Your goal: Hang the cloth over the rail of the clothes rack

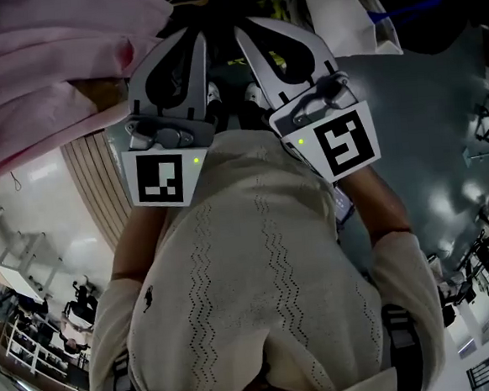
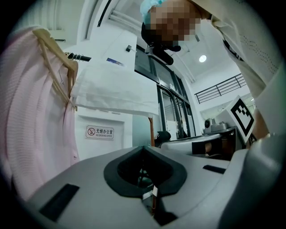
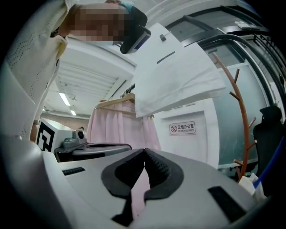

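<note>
A white cloth (image 2: 116, 91) hangs folded over a dark rail (image 2: 79, 57); it also shows in the right gripper view (image 3: 178, 80) and at the top of the head view (image 1: 344, 10). My left gripper (image 2: 143, 150) is shut and holds nothing, below and short of the cloth. Beside it, my right gripper (image 3: 144, 154) is shut too; the pink strip in its gap looks like the garment behind. In the head view both grippers, left (image 1: 199, 42) and right (image 1: 244, 34), point forward side by side in front of my chest.
A pink garment (image 2: 31, 112) hangs on a wooden hanger (image 2: 56, 53) left of the white cloth, also seen from above (image 1: 41, 71). A brown coat stand (image 3: 237, 103) and a dark chair (image 3: 268, 129) stand at the right. A no-smoking sign (image 2: 99, 132) marks the white wall.
</note>
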